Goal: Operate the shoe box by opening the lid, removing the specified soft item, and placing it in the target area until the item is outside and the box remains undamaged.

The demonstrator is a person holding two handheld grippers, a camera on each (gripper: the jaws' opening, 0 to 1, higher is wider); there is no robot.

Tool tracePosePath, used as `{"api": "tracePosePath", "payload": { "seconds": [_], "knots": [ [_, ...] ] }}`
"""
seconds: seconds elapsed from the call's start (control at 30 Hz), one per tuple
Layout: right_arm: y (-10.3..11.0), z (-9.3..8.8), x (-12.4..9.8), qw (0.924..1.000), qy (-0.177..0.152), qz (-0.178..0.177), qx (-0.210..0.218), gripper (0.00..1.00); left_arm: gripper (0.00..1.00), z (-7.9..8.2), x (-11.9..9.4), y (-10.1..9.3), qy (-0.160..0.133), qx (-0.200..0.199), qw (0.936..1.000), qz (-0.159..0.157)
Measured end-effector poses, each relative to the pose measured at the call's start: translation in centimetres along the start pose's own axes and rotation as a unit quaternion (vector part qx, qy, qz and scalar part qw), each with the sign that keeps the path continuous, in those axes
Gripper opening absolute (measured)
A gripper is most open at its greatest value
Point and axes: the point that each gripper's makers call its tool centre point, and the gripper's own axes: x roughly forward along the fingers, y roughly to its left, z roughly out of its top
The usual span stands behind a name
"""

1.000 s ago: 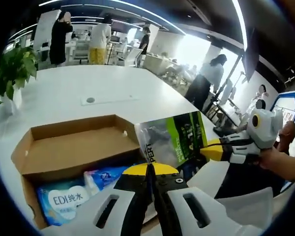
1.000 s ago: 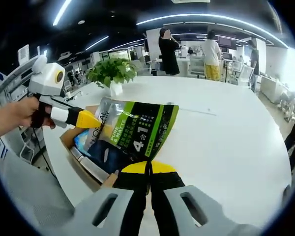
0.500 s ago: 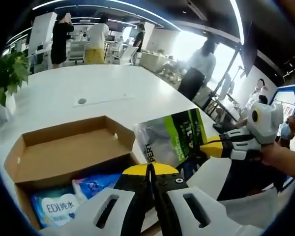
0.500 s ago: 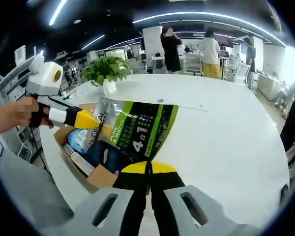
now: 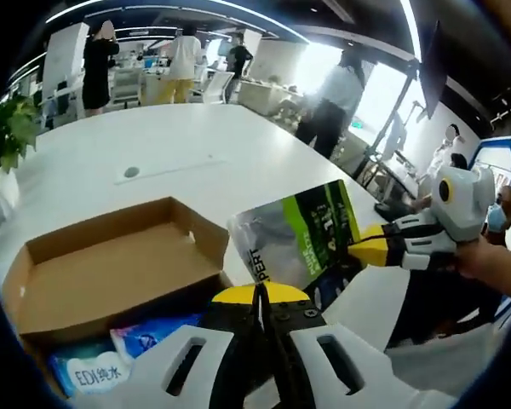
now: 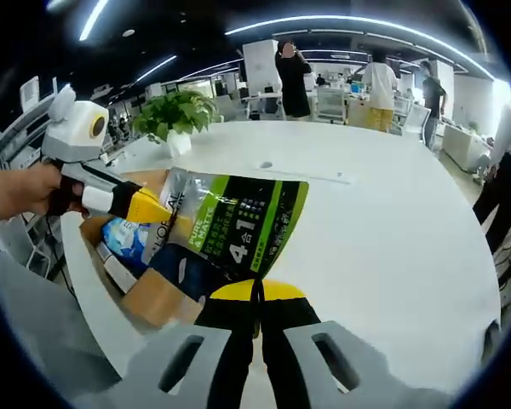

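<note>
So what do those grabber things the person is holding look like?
Each hand-held gripper has white plastic jaws with slot-shaped holes, black inner edges and a yellow tip band. From the side, the left hand-held gripper shows a white body with a black grip. The right hand-held gripper looks the same.

Both views are bright and evenly lit from long ceiling strip lights (image 6: 341, 21), which bend into arcs under the strong fisheye curve. In the left gripper view, daylight from the far windows (image 5: 324, 68) blows out to white and leaves the people before it as dark shapes. The white counter (image 6: 392, 221) glares pale, with only soft, faint shadows. Detail is sharp at centre; towards the edges it stretches, smears slightly and darkens. The near hand-held gripper (image 6: 257, 294) bodies look soft.
</note>
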Motion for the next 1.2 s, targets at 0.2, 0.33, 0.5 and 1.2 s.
{"api": "tracePosePath", "payload": {
  "seconds": [0.2,0.33,0.5,1.2],
  "knots": [
    [-1.6,-0.3,0.2,0.9999,0.008,-0.01,0.0,0.0,0.0,0.1,1.4,-0.6,0.007,0.002,0.9999,-0.009],
    [-2.8,-1.0,0.4,0.9998,0.012,-0.018,0.004,0.0,0.0,0.1,2.5,-0.9,0.012,0.026,0.9995,-0.015],
    [-3.8,-1.9,0.9,0.9995,0.019,-0.024,0.01,0.0,0.0,-0.3,4.0,-0.9,0.025,0.059,0.9979,-0.015],
    [-5.9,-4.3,3.2,0.9984,0.042,-0.035,-0.01,0.0,0.01,-2.1,8.7,0.2,0.13,0.301,0.9446,0.023]
  ]
}}
